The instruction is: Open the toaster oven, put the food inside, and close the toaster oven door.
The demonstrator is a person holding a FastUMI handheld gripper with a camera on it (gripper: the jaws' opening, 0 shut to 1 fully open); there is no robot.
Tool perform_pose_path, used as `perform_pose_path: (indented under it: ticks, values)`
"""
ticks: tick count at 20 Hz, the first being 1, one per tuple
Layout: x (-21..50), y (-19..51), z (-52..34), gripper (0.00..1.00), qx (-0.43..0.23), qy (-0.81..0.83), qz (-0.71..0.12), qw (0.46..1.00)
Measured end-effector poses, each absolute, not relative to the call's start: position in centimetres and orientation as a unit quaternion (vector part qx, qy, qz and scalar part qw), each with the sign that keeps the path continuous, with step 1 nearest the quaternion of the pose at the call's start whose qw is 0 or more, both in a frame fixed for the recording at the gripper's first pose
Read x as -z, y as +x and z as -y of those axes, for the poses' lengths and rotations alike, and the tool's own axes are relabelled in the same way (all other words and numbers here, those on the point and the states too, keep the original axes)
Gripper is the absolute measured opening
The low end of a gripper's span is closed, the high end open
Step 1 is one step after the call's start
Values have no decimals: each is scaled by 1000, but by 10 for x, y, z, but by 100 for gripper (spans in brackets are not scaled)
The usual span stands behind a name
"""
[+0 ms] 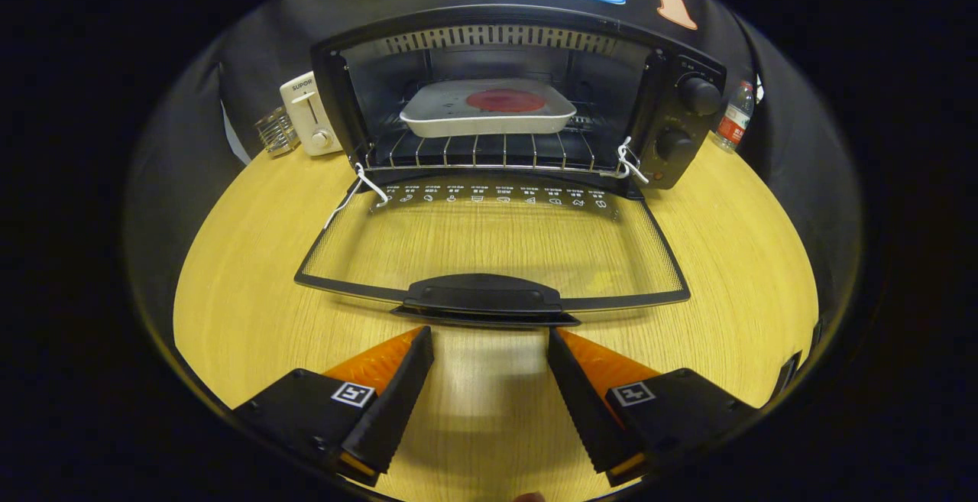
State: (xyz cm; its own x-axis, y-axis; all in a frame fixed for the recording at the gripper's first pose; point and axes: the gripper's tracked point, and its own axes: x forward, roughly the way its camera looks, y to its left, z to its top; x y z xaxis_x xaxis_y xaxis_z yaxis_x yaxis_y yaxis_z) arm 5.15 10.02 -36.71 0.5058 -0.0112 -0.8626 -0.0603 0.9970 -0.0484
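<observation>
I am holding my claw (pixel 489 334) apart and empty over the counter (pixel 229 296). The door handle (pixel 483 296) is lying crosswise just ahead at twelve o'clock; the tray of food (pixel 489 108) is sitting inside the toaster oven (pixel 519 97) beyond.

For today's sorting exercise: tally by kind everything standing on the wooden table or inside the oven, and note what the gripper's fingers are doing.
Toaster ovens: 1, door folded down
Trays with red food: 1, on the oven rack
Pop-up toasters: 1
Glass holders: 1
Bottles: 1
Total: 5
The gripper is open, just short of the door handle.
</observation>
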Motion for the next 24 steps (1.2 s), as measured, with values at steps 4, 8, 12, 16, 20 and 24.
perform_pose_path:
  ticks: [4, 8, 12, 16, 20, 24]
  values:
    - [358, 51, -100, 96, -4, -41, -483, 875]
    - [333, 50, -103, 96, 3, -26, -460, 887]
    - [315, 54, -103, 96, 3, -22, -446, 895]
    - [313, 67, -89, 97, 14, -42, -423, 905]
    - [288, 90, -67, 99, 37, -48, -367, 928]
    - [251, 105, -77, 97, 2, -82, -309, 948]
